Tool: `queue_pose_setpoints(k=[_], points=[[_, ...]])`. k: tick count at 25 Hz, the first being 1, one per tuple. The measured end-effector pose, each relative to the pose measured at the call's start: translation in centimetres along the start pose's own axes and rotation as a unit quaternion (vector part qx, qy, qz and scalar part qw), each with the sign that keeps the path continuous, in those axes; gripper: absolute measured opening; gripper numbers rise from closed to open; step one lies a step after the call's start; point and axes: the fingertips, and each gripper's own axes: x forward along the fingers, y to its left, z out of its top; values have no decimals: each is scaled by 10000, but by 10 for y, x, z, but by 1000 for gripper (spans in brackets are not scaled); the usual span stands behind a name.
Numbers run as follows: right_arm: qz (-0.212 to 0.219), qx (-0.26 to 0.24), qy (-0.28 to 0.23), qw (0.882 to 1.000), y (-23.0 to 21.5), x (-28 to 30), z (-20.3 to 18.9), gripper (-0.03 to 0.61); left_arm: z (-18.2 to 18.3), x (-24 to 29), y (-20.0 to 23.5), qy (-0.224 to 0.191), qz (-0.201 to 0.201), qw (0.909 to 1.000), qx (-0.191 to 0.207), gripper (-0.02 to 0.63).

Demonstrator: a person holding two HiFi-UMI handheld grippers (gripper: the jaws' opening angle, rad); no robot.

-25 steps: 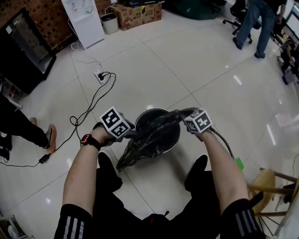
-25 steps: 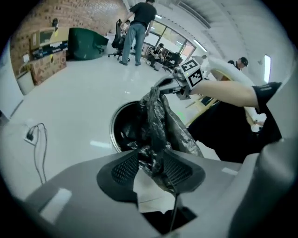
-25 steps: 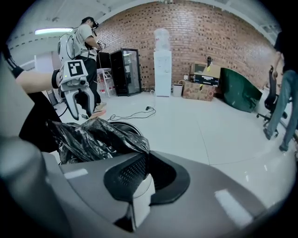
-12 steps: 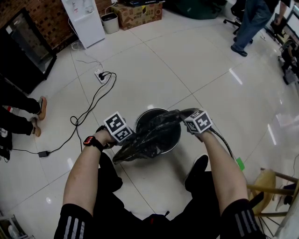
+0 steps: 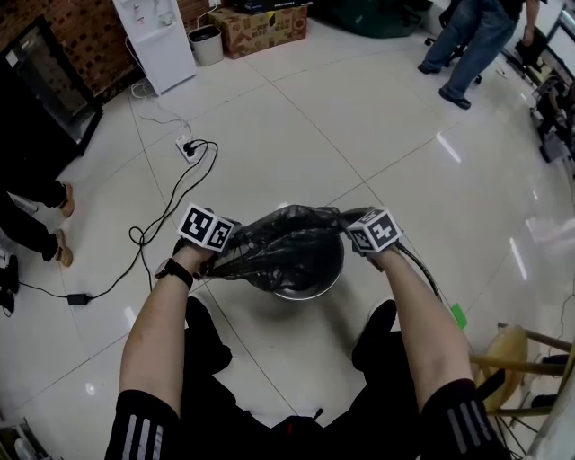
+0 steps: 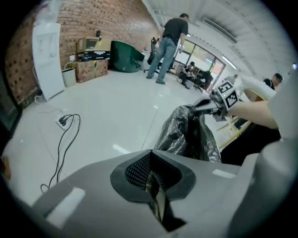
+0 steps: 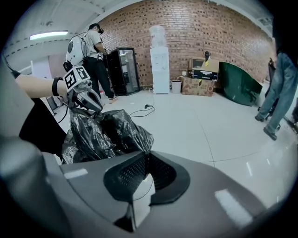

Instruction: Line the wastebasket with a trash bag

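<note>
A black trash bag (image 5: 286, 243) is stretched between my two grippers above the round metal wastebasket (image 5: 310, 289), whose mouth it mostly hides. My left gripper (image 5: 220, 254) is at the basket's left side, shut on the bag's edge. In the left gripper view a thin strip of film is pinched in the left gripper (image 6: 151, 160), and the bag (image 6: 188, 135) hangs ahead toward the right gripper (image 6: 219, 103). My right gripper (image 5: 358, 225) holds the opposite edge at the basket's right. In the right gripper view the bag (image 7: 109, 132) runs into the shut right gripper (image 7: 146, 158).
A power strip with black cables (image 5: 184, 144) lies on the white tile floor to the left. A wooden stool (image 5: 510, 352) stands at the right. A water dispenser (image 5: 154, 36), a small bin (image 5: 205, 43) and a cardboard box (image 5: 262, 25) line the far wall. People stand at the left edge and far right.
My left gripper has swung left and away from the basket's front, pulling the bunched bag out wide across the basket's mouth. The right gripper has stayed put.
</note>
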Motion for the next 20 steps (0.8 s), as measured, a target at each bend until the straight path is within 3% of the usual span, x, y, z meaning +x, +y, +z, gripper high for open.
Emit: queue_pose_setpoints(k=[5, 14, 20], points=[[-67, 124, 90, 9999, -14, 9, -5, 12, -4, 14, 36, 64, 860, 9962, 155, 3], [-138, 243, 179, 9994, -38, 26, -23, 15, 12, 45, 62, -217, 1349, 9906, 55, 3], [218, 350, 717, 9966, -34, 40, -55, 14, -31, 74, 49, 1002, 820, 9916, 60, 2]])
